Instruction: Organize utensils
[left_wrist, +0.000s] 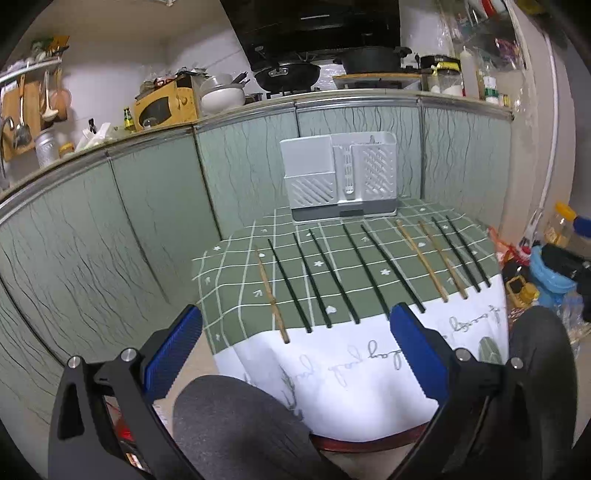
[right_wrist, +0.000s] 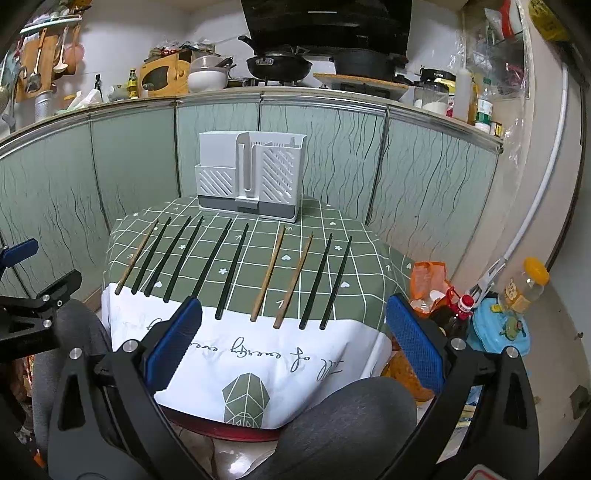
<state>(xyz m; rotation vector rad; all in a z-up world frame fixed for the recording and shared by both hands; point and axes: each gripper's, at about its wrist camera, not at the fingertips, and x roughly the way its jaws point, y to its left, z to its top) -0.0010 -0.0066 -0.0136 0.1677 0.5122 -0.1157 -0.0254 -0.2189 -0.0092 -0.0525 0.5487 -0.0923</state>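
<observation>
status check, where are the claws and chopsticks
Left claw and right claw open, empty, short of table. Ten chopsticks in a row on cloth. Holder behind, path clear.
</observation>
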